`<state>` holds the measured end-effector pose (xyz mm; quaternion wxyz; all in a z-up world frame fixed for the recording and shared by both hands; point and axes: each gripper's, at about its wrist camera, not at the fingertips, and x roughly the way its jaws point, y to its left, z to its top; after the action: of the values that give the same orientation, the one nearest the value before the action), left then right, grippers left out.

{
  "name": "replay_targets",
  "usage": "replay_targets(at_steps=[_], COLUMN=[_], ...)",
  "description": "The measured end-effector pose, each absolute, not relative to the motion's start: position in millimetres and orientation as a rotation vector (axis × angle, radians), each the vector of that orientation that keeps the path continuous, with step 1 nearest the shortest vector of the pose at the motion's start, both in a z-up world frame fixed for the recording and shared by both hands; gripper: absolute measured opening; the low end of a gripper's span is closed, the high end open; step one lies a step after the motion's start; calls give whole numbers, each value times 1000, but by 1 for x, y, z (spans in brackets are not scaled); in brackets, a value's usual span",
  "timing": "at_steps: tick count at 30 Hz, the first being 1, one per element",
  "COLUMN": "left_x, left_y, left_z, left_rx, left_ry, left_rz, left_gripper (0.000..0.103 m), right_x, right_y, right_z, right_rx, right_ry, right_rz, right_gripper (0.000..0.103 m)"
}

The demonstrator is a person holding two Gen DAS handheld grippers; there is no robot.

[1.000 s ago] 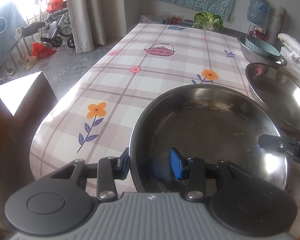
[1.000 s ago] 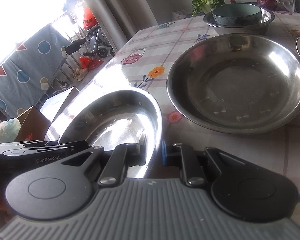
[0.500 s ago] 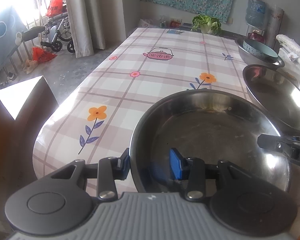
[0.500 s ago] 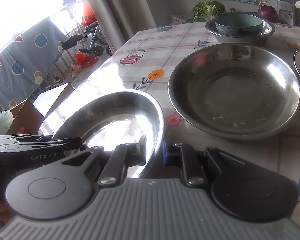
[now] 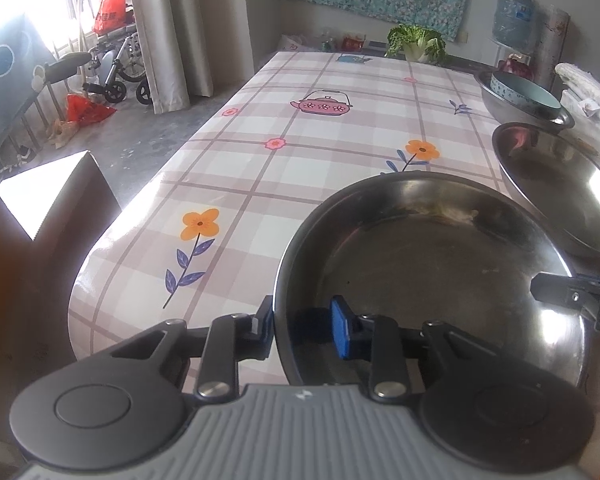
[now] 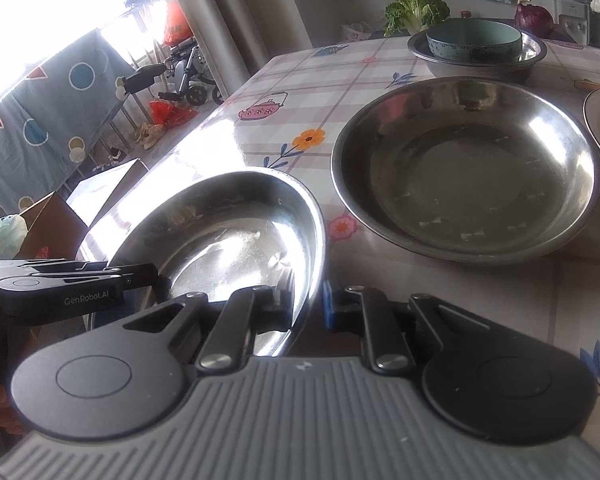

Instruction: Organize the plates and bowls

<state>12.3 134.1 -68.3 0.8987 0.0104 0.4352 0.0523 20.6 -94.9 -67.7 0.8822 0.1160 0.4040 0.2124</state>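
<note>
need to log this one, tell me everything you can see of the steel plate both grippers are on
The steel plate is round, shallow, shiny metal with a thin rolled rim and a flat, smudged floor with pale bits of residue. It sits at the near corner of the flowered tablecloth, beside a larger steel basin. The left gripper straddles its near rim, jaws closing, one pad inside. The right gripper is shut on the opposite rim.

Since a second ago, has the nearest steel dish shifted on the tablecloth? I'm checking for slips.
No. The dish keeps its place beside the orange flower print.
</note>
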Motion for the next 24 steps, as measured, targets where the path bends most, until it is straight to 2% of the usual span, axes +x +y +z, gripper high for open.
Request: replay_targets(at_steps=[8,24], left_x=[12,21], left_y=[139,142], left_z=[-60,-66], left_rx=[27,77], left_ry=[871,911], left_rz=[122,139], left_gripper=[20,26], right_x=[21,25], right_y=[-92,-77], right_z=[-69,-72], right_rx=[208,180], right_ry=[848,858], right_rz=[444,465], right_gripper=[14,14])
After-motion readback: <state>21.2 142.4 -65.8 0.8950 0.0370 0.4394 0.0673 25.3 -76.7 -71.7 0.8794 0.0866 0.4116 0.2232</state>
